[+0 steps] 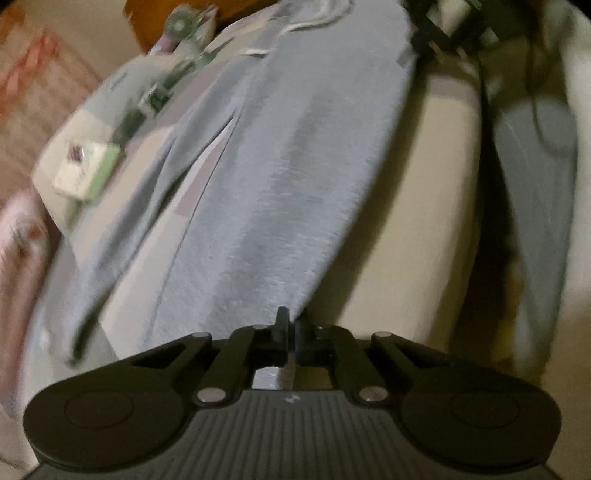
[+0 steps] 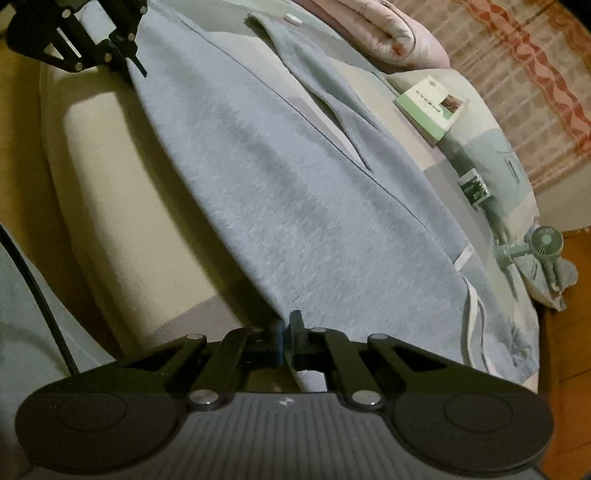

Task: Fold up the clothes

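Note:
Light blue sweatpants [image 1: 280,177] with a white drawstring lie stretched across the bed; they also fill the right wrist view [image 2: 295,199]. My left gripper [image 1: 291,325] is shut on one end of the sweatpants' near edge. My right gripper [image 2: 286,325] is shut on the other end of the same edge. Each gripper shows in the other's view: the right one at the top right [image 1: 439,33], the left one at the top left [image 2: 125,55], both pinching the cloth.
The bed sheet [image 2: 122,192] is cream with grey and green blocks. A green-and-white box [image 2: 430,107], a small dark green box [image 2: 474,190] and a handheld fan [image 2: 543,240] lie beyond the pants. A pink quilt [image 2: 388,33] lies at the far side. A black cable [image 2: 33,291] hangs at left.

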### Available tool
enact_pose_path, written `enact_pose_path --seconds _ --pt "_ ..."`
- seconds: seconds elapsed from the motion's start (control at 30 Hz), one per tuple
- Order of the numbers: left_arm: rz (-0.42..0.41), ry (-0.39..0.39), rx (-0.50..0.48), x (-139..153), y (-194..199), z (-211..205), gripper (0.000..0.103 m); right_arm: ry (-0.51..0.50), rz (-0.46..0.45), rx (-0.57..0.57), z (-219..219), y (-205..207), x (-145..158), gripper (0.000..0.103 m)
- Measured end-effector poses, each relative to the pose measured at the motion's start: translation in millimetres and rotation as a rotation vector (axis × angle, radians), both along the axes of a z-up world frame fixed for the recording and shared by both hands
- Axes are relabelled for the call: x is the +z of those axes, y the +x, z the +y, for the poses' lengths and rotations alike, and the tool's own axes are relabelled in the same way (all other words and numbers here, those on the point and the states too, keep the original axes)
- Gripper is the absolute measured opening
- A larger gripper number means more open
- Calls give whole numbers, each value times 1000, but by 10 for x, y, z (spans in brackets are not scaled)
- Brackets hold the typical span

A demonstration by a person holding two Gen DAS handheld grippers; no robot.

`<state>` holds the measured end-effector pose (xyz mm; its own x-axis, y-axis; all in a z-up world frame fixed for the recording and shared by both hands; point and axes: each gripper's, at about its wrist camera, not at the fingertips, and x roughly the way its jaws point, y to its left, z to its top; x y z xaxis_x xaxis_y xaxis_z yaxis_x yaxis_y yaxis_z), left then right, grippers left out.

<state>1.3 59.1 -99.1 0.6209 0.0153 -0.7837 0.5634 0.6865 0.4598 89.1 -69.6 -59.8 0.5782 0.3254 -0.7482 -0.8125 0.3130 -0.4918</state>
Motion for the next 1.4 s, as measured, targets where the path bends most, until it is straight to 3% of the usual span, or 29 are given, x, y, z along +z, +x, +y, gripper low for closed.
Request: enact_pose_path --seconds 0.2,0.23,0.27,0.4,0.53,0.67,0.7,0.77,0.87,0.93,0.97,1.07,1.1,1.2,1.4 --pt "50 -25 -32 157 -190 29 2 49 87 -16 -97 -54 124 6" --pt "68 -24 -24 130 -194 38 3 49 107 -26 -98 -31 112 8" --pt "76 -17 -13 111 -209 49 12 53 127 -37 -102 -14 105 12" --pt "87 -27 41 168 -334 184 13 105 195 -72 -203 -32 175 22" --pt "23 -73 181 437 -379 571 14 186 230 -121 -427 -56 331 28" --pt "-77 -204 394 602 -255 1019 32 344 274 -271 -794 71 495 35" --pt "-86 -239 446 590 -205 1127 32 393 289 -319 -889 138 521 35" --pt "-62 -297 544 474 -120 1320 32 492 326 -410 -1095 245 542 37" --pt "18 -353 727 235 -25 1586 33 620 382 -550 -1413 371 506 47" --pt "19 -326 783 198 -18 1622 48 688 415 -637 -1638 451 448 49" --pt "5 -307 798 211 -18 1617 48 721 431 -679 -1751 494 417 49" --pt "-45 -221 778 318 48 1435 45 816 459 -797 -2079 626 329 53" --pt "-59 -226 746 377 87 1344 47 847 461 -833 -2183 672 301 55" --pt "-87 -285 642 529 300 987 55 941 465 -940 -2497 808 216 57" --pt "-79 -399 417 591 820 71 56 1121 469 -1149 -3110 1090 38 64"
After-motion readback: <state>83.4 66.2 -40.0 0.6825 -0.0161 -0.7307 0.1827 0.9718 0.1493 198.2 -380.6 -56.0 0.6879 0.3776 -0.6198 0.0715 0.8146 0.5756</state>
